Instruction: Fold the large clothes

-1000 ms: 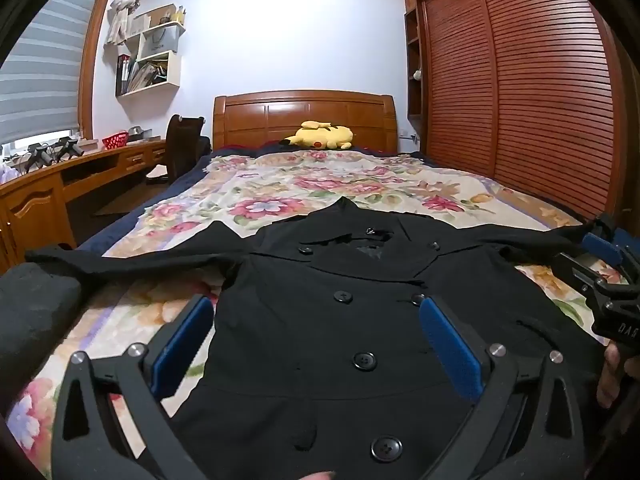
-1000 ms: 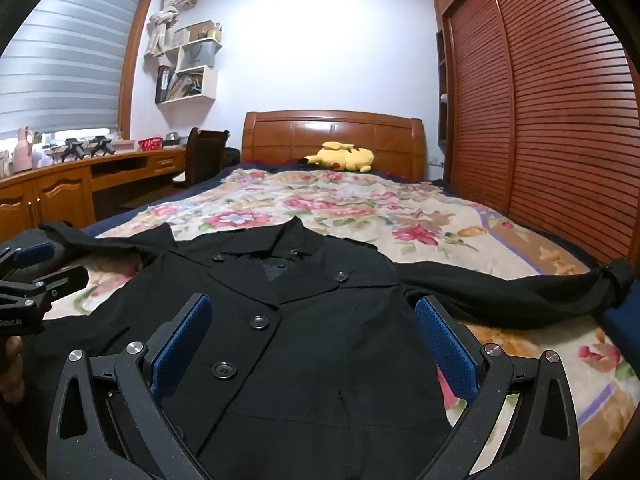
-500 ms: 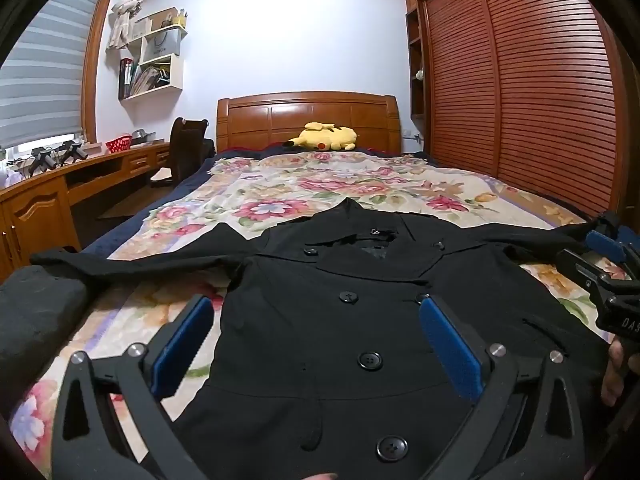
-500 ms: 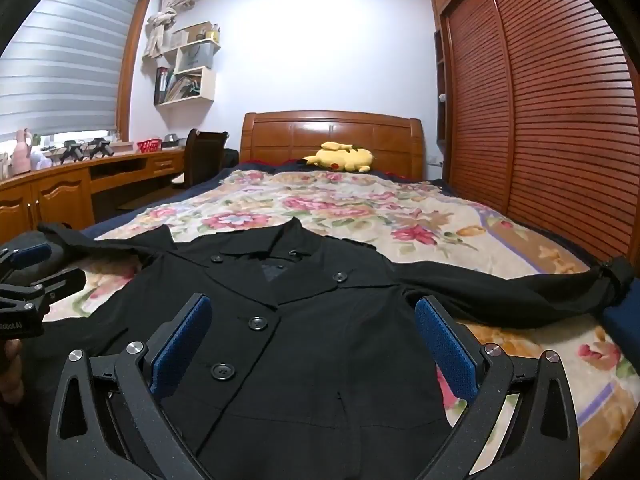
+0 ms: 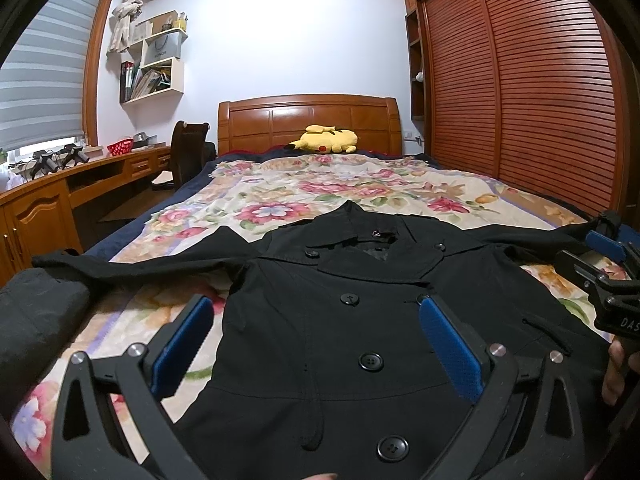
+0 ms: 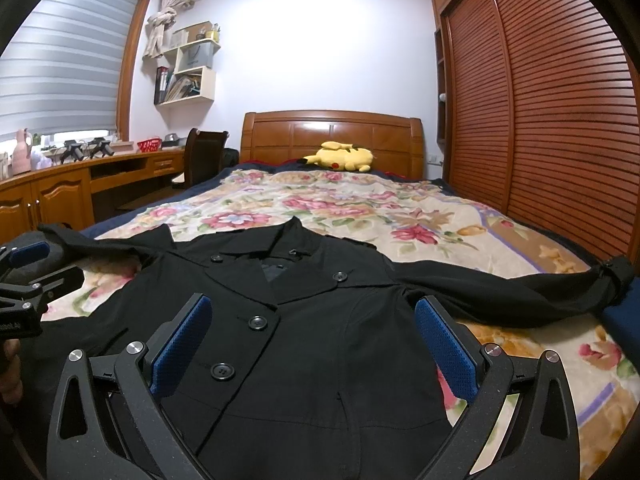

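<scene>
I see a bed [image 5: 280, 184] under a flowered bedspread [image 6: 360, 208], with a yellow plush toy [image 5: 326, 140] at its head against the wooden headboard [image 5: 308, 118]. A slatted wardrobe [image 6: 560, 112] runs along the bed's right edge; a desk [image 6: 60, 192], chair [image 6: 202, 156] and wall shelves [image 5: 154, 68] stand on its left.

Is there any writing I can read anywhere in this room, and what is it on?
"HONOR": on the grey paper bag on the wall shelf.
"DAS", cut off at the picture's edge: on the right gripper.
White lettering on the left gripper: too blurred to read.
Binder spines on the shelf: too small to read.
</scene>
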